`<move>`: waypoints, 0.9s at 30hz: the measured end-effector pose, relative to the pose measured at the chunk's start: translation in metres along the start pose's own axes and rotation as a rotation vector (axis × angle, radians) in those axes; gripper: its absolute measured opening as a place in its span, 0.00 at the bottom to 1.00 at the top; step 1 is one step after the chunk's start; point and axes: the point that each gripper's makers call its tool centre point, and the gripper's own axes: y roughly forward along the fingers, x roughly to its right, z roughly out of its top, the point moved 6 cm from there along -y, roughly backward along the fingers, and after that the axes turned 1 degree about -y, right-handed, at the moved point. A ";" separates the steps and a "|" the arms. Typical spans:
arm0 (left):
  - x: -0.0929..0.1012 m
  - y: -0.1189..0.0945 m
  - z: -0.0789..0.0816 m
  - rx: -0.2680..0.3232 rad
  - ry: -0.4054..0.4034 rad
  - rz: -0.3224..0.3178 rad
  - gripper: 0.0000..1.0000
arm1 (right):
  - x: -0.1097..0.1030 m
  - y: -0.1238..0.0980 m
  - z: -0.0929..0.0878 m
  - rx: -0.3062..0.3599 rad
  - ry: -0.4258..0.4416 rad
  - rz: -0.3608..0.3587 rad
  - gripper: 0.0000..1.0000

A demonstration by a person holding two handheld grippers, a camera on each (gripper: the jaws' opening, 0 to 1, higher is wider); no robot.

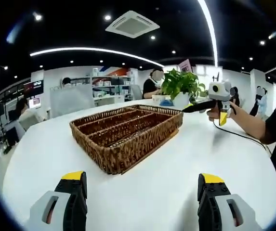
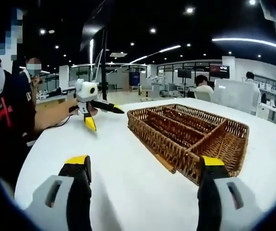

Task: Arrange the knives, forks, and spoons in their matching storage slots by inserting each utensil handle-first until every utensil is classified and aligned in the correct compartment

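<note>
A brown wicker cutlery tray (image 1: 128, 129) with several long slots lies on the round white table (image 1: 176, 163). In the left gripper view it sits ahead of my left gripper (image 1: 142, 180), whose yellow-tipped jaws stand wide open with nothing between them. My right gripper (image 1: 205, 116) is held in a hand beyond the tray's right end, jaws apart. In the right gripper view the tray (image 2: 186, 132) lies ahead and to the right. My right gripper (image 2: 145, 166) is open and holds nothing. My left gripper (image 2: 107, 120) hovers left of the tray, jaws spread.
A potted green plant (image 1: 181, 84) stands behind the tray's far end. A black cable (image 1: 246, 137) trails across the table at the right. A person's arm (image 2: 56, 113) reaches in over the left table edge. Office desks and seated people fill the background.
</note>
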 end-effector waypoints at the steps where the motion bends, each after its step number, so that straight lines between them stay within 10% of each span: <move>1: 0.001 0.001 -0.002 -0.015 0.013 0.001 1.00 | -0.001 0.002 -0.003 -0.006 -0.009 0.001 0.93; 27: -0.008 -0.010 0.005 0.016 0.038 0.053 1.00 | 0.019 0.031 -0.029 -0.109 0.017 0.054 0.66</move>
